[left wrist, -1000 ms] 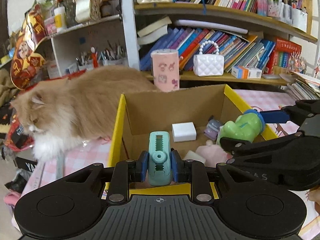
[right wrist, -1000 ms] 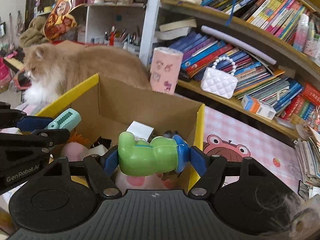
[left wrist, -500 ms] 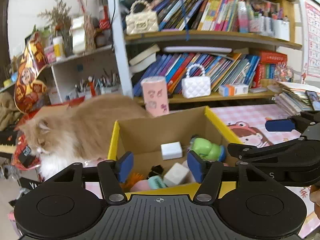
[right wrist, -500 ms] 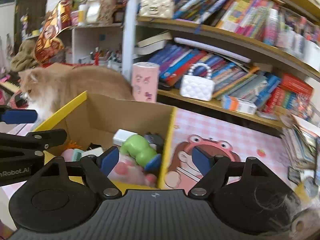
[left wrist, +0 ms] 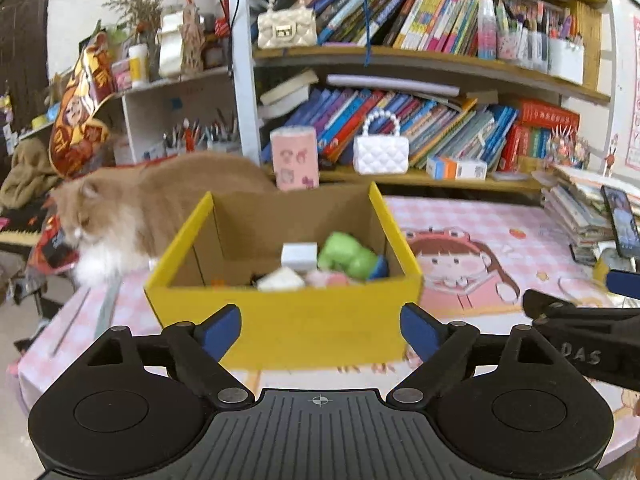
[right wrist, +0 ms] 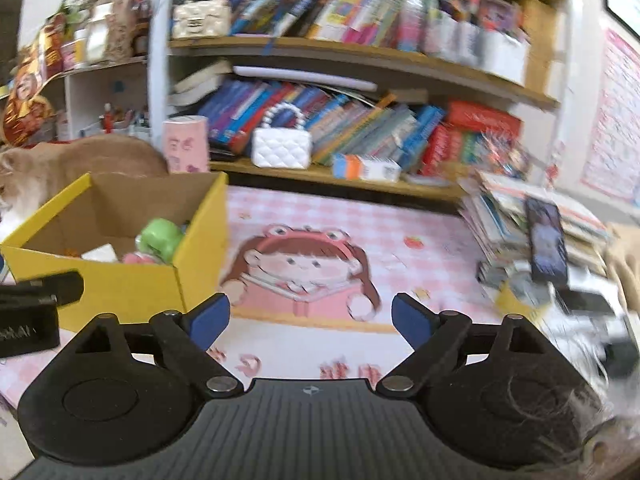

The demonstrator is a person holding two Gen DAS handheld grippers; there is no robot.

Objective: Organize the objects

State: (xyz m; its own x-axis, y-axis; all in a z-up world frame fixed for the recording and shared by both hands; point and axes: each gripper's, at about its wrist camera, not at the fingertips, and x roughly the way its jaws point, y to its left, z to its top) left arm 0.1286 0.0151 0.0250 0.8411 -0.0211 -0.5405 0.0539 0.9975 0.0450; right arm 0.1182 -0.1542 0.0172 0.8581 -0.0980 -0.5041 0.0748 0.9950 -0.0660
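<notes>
Left gripper (left wrist: pixel 321 330): its blue-padded jaws are spread wide with nothing between them, having just been opening; it is held in front of the near wall of the yellow-sided open cardboard box (left wrist: pixel 280 328), without touching it. Right gripper (right wrist: pixel 310 320): its jaws are likewise spread wide and empty, having just been opening; it is held over the pink checked cartoon-print mat (right wrist: pixel 360 220) that covers the tabletop, to the right of the box (right wrist: pixel 120 288).

The box is seen standing toward the left edge of the tabletop. Inside it are shown a green rounded plastic toy with a blue end (left wrist: pixel 352 258), lying against the right wall; a small white rectangular block (left wrist: pixel 299 255) just to its left; a pale wedge-shaped piece (left wrist: pixel 280 281) near the front wall; and a pink soft item (left wrist: pixel 326 279) beside it. The same green toy (right wrist: pixel 158 240) is visible from the right wrist view. What lies lower in the box cannot be told.

A long-haired ginger and white cat (left wrist: pixel 132 216) is shown at the far left corner, just behind the box. A pink printed cylinder (left wrist: pixel 295 158) and a white quilted handbag with a bead handle (left wrist: pixel 381 152) are seen on the wooden bookshelf (left wrist: pixel 420 178) along the far edge. A leaning stack of books carrying a dark phone (right wrist: pixel 546 246) is placed at the right edge.
</notes>
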